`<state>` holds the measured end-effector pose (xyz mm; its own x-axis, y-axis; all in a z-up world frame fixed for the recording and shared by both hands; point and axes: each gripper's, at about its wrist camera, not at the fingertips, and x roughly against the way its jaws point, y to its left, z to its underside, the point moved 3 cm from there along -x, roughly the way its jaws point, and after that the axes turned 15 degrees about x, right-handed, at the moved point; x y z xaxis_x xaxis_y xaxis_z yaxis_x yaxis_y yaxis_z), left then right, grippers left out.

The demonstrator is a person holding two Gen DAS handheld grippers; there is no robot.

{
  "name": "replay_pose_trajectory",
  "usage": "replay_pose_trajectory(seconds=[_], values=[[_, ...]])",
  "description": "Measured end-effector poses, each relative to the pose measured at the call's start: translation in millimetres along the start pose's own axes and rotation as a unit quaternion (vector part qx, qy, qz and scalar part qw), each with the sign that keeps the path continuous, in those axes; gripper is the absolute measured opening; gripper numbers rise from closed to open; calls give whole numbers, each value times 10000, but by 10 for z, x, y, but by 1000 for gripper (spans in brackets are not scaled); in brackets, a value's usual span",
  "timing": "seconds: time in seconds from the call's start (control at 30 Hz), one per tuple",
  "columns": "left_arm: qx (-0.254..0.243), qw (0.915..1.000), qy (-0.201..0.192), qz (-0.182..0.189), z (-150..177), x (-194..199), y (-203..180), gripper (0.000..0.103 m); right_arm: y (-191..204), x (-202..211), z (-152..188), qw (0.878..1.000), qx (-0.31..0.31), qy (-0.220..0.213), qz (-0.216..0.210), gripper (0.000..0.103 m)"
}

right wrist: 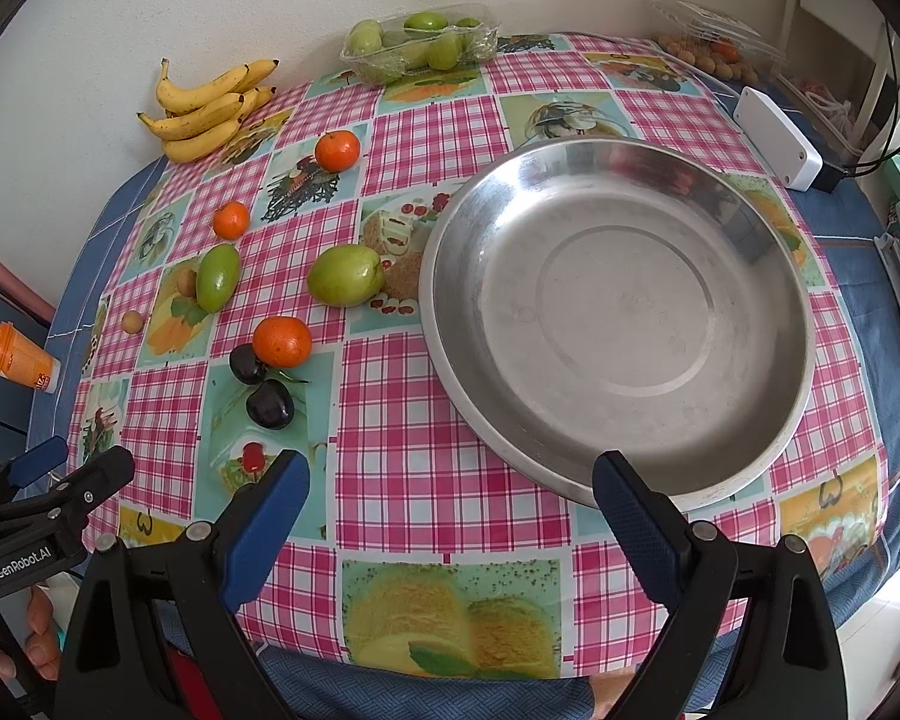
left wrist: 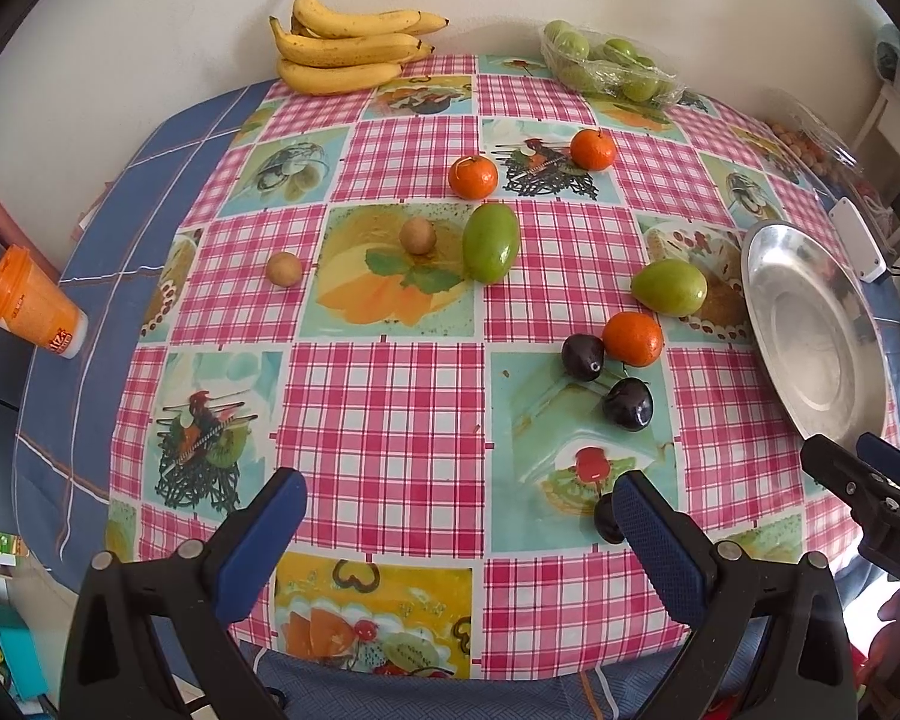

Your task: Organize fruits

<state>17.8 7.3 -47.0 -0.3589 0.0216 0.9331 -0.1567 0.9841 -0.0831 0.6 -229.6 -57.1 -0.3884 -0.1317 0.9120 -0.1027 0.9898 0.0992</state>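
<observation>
Pink-checked tablecloth [right wrist: 402, 480], possibly purple plums [right wrist: 270, 403]

bright daylight, sharp, fisheye-warped edges

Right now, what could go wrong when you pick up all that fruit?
The dark plum sits right against a finger of the open left gripper, so a nudge might roll it off the table edge. The tangerine touches another plum; grabbing one could knock the other. The steel dish may slide on the glossy tablecloth.

On the bench [right wrist: 450, 498], the metal dish [right wrist: 618, 324] sits empty at centre. Loose fruit [right wrist: 282, 341] lies at nine o'clock of it; bananas [right wrist: 210, 111] at ten, bagged fruit [right wrist: 420, 42] at eleven.
</observation>
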Motion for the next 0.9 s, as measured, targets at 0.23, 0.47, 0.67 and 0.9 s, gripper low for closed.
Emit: replay_pose_trajectory(seconds=[0.23,0.47,0.67,0.9], values=[[2,10000,5,2,-1,0,2,103,0,0,1,10000,-1,2,0,96],[14,10000,15,2,7,-5,15,103,-3,-2,0,10000,0,4,-2,96],[22,10000,37,-9,7,-18,8,103,-3,-5,1,10000,1,6,-3,96],[31,10000,53,-7,6,-23,4,103,-3,-11,4,10000,0,8,-3,96]])
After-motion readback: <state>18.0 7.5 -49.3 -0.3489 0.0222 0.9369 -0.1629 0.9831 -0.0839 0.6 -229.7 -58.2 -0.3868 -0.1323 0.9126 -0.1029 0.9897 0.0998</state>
